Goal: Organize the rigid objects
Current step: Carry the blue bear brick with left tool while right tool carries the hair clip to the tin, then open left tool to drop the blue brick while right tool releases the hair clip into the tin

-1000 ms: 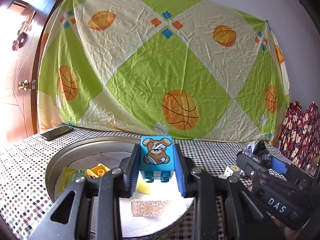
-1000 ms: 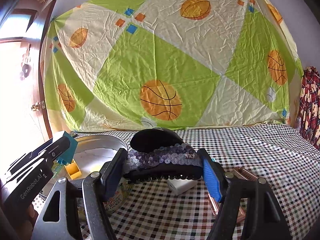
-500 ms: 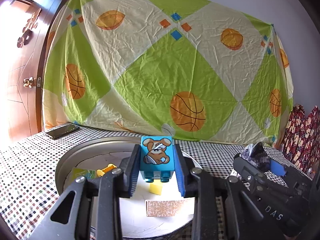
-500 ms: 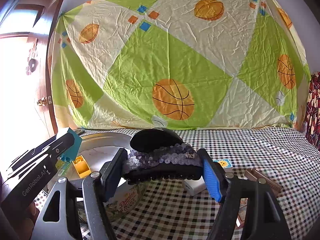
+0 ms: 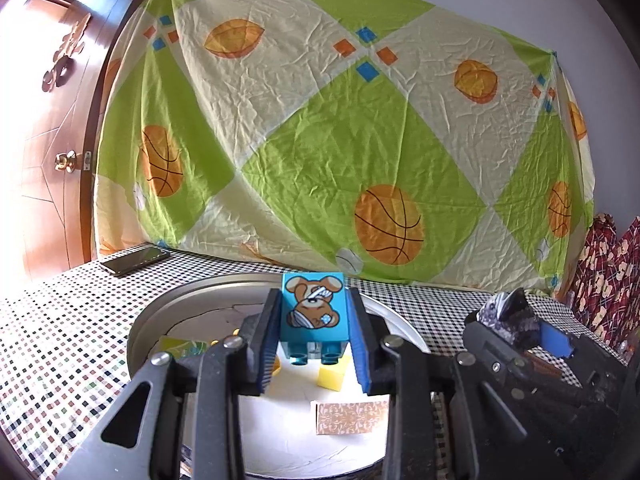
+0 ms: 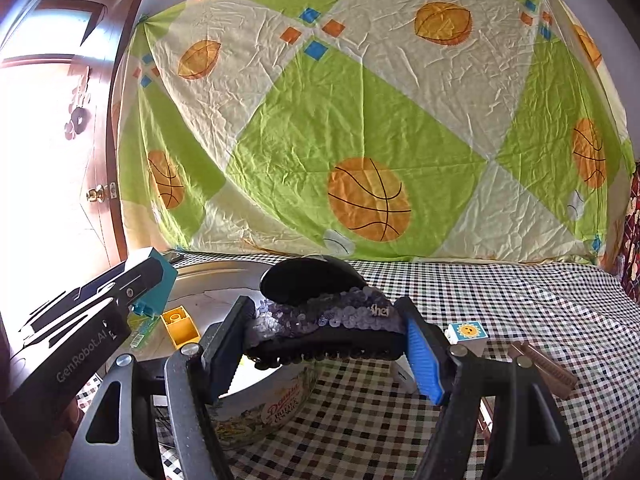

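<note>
Blue toy brick (image 5: 312, 312): clamped in the left gripper (image 5: 314, 344), held above the round tin (image 5: 168, 312). Sequinned hair clip (image 6: 324, 316): pinched in the right gripper (image 6: 326, 340), beside the tin's rim. Risk: released this high, either could bounce out or land on the yellow block (image 5: 331, 377).
</note>
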`<action>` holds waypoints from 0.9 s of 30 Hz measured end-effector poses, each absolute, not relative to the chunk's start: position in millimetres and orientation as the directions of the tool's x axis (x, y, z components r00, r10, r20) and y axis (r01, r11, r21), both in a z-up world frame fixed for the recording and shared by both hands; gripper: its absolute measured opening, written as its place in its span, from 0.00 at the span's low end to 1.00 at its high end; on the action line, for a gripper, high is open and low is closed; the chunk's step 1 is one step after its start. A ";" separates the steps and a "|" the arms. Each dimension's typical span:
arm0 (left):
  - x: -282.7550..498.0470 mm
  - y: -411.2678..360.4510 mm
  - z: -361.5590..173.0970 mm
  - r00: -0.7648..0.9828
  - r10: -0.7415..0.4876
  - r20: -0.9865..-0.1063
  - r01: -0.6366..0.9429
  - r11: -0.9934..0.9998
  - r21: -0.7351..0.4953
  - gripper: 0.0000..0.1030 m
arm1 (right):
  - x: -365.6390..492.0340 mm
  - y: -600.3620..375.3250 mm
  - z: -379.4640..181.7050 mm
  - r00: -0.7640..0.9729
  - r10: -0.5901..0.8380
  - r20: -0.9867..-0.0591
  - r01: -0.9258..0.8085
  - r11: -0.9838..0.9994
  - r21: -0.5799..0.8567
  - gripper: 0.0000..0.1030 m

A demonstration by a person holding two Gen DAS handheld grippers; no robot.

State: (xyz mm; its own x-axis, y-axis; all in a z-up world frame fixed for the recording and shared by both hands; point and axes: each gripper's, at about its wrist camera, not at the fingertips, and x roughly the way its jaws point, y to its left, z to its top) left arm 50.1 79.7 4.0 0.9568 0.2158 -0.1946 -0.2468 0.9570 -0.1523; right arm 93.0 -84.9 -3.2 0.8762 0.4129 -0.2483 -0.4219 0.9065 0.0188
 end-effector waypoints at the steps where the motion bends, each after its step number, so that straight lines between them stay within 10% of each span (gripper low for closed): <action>1: 50.0 81.1 3.7 0.956 0.218 -0.196 -0.250 0.956 -0.152 0.30 | 93.1 -83.7 -3.1 0.875 0.414 -0.250 -0.424 0.906 0.017 0.71; 27: 51.9 130.6 1.6 0.922 0.271 -0.276 -0.321 0.934 -0.154 0.30 | 110.1 -37.6 3.7 0.787 0.527 -0.321 -0.549 0.835 0.028 0.71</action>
State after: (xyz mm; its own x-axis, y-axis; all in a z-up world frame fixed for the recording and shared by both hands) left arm 51.9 130.6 1.6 0.9220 0.2712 -0.2762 -0.3211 0.9344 -0.1544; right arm 110.1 -37.6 3.7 0.7865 0.5275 -0.3211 -0.5489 0.8354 0.0277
